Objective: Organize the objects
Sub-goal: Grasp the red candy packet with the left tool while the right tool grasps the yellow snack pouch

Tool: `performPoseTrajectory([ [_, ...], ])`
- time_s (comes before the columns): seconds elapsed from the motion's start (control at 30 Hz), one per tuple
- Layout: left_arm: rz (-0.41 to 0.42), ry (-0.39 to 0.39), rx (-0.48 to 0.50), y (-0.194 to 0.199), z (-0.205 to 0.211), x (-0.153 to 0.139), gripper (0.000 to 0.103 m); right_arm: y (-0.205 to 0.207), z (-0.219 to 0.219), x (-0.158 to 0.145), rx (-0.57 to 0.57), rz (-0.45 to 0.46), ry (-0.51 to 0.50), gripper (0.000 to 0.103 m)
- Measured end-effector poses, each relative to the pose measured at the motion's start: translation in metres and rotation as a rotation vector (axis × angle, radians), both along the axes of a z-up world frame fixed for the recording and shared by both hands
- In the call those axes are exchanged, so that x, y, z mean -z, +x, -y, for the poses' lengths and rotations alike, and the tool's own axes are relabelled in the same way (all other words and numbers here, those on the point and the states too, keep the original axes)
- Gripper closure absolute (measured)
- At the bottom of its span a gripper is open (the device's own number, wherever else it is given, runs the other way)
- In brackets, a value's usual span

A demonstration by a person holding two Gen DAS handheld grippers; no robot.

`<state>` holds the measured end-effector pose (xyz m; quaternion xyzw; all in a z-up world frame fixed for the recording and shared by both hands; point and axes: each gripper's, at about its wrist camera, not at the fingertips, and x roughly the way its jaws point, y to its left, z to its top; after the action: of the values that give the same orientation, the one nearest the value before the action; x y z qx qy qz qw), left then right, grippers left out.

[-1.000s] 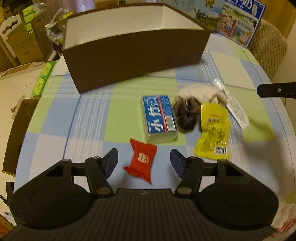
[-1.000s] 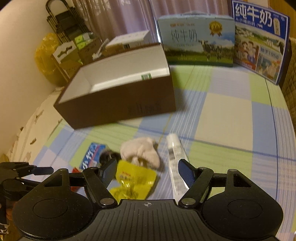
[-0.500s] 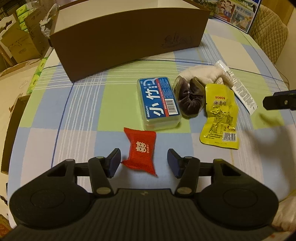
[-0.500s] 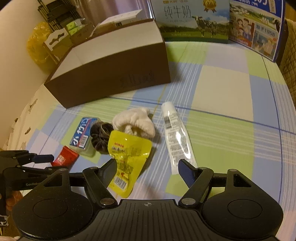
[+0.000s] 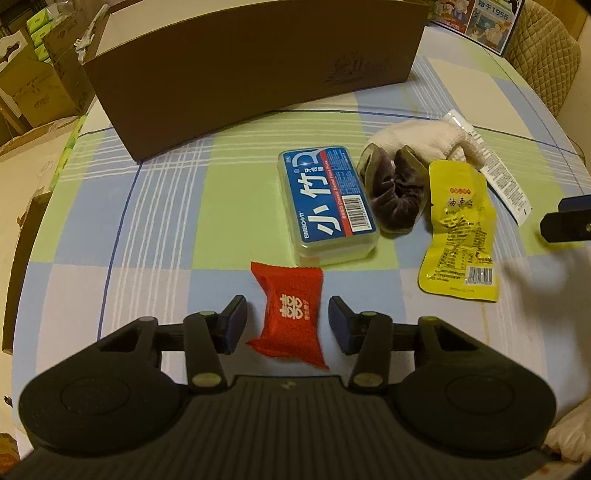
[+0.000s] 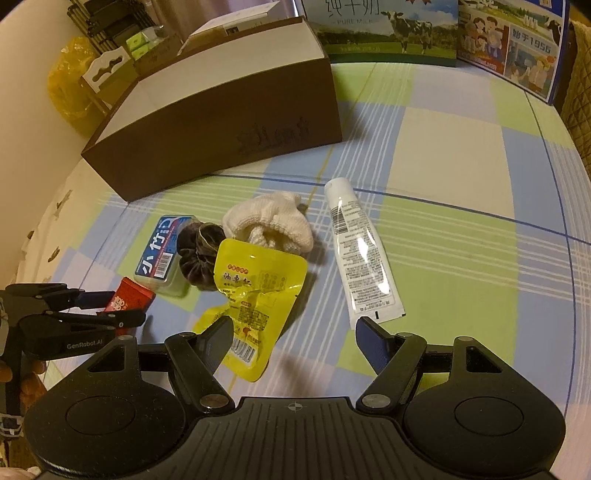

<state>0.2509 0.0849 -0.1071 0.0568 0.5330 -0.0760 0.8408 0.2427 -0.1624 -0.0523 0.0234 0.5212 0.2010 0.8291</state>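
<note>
Left gripper [image 5: 287,321] jaws just narrowed around red packet [image 5: 290,314], gaps left either side, nothing gripped, right gripper [image 6: 295,341] wide open and empty, white tube [image 6: 360,254] whole only in right view.

A lived-in home, probably a dining corner: the worktop [image 6: 443,155] wears a checked cloth in blue, green and cream, a quilted chair [image 5: 543,62] stands at its edge, milk cartons [image 6: 388,33] line the far side, and cardboard boxes [image 5: 33,85] crowd the floor beside it.
</note>
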Motion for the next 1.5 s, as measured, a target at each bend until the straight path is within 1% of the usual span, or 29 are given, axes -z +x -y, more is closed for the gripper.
performPoseTrajectory([
  [0.1, -0.003, 0.003, 0.005, 0.003, 0.0, 0.0, 0.067, 0.001, -0.003, 0.002, -0.003, -0.006, -0.001, 0.033],
  [0.17, -0.011, -0.002, 0.008, 0.004, 0.0, 0.001, 0.075, 0.002, -0.006, 0.004, -0.006, -0.009, -0.003, 0.033],
  [0.37, -0.012, -0.016, -0.013, 0.004, -0.002, -0.001, 0.079, 0.003, -0.017, 0.01, -0.012, -0.021, -0.003, 0.033],
  [0.6, 0.001, -0.022, -0.043, 0.005, -0.01, -0.005, 0.08, 0.008, -0.033, 0.022, -0.013, -0.05, -0.001, 0.033],
  [0.73, 0.012, -0.029, -0.058, 0.005, -0.014, -0.01, 0.08, 0.012, -0.037, 0.03, 0.006, -0.067, 0.001, 0.033],
  [0.93, 0.021, -0.03, -0.082, 0.006, -0.022, -0.013, 0.08, 0.02, -0.045, 0.04, 0.02, -0.048, -0.012, 0.033],
  [1.1, 0.021, -0.029, -0.1, 0.006, -0.028, -0.013, 0.08, 0.022, -0.055, 0.049, 0.009, -0.027, -0.036, 0.033],
  [1.2, 0.019, -0.03, -0.108, 0.006, -0.03, -0.013, 0.08, 0.02, -0.06, 0.052, -0.003, 0.004, -0.061, 0.033],
  [1.23, 0.019, -0.03, -0.109, 0.006, -0.03, -0.013, 0.08, 0.018, -0.062, 0.052, -0.011, 0.013, -0.066, 0.035],
  [1.27, 0.018, -0.03, -0.109, 0.005, -0.03, -0.012, 0.08, 0.017, -0.064, 0.052, -0.016, 0.021, -0.072, 0.042],
  [1.33, 0.018, -0.03, -0.11, 0.005, -0.03, -0.012, 0.08, 0.015, -0.065, 0.052, -0.029, 0.043, -0.085, 0.044],
  [1.4, 0.017, -0.03, -0.109, 0.005, -0.03, -0.012, 0.08, 0.015, -0.062, 0.052, -0.03, 0.038, -0.058, 0.045],
  [1.5, 0.019, -0.03, -0.107, 0.005, -0.03, -0.013, 0.08, 0.014, -0.061, 0.05, -0.033, 0.042, -0.05, 0.049],
])
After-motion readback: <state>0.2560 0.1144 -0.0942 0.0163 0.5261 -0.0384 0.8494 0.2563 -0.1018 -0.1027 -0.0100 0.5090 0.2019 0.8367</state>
